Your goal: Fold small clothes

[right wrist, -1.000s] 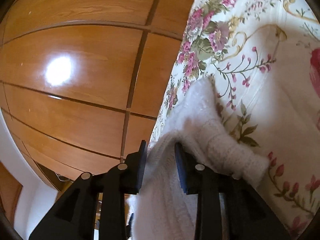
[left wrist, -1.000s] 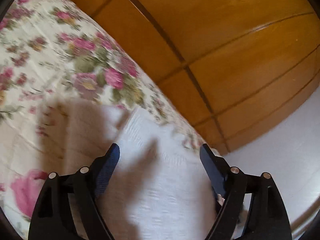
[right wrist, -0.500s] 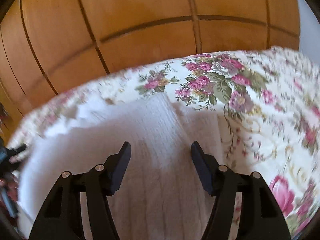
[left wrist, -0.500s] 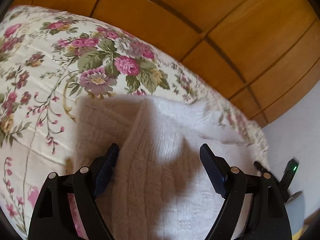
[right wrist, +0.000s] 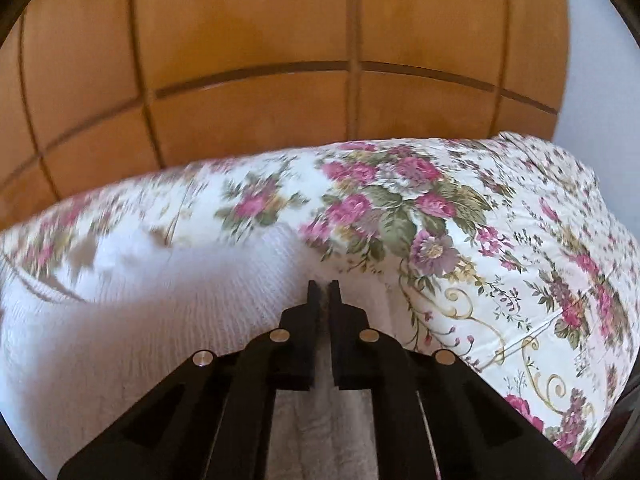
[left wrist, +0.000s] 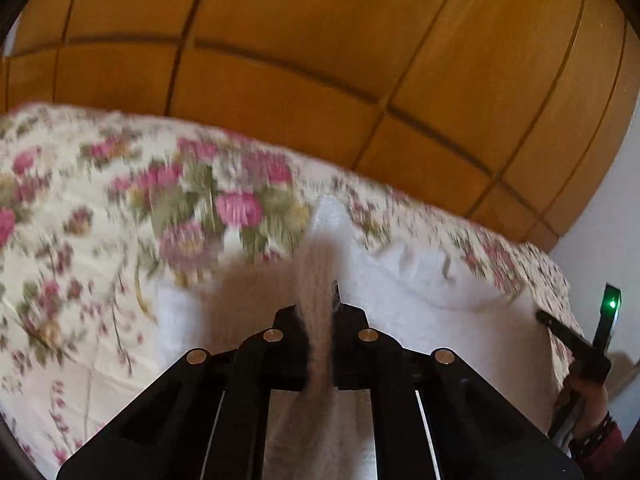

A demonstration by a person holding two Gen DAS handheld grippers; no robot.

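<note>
On my left wrist view, the left gripper (left wrist: 318, 300) has its fingers pinched tight on a ridge of the white knit sweater (left wrist: 420, 292), which lies on the floral bedspread (left wrist: 100, 240). On my right wrist view, the right gripper (right wrist: 323, 292) is clamped on the sweater's edge too. I judge the knit soft, light and stretchy; I'd hold the hems, not loose middle cloth.
</note>
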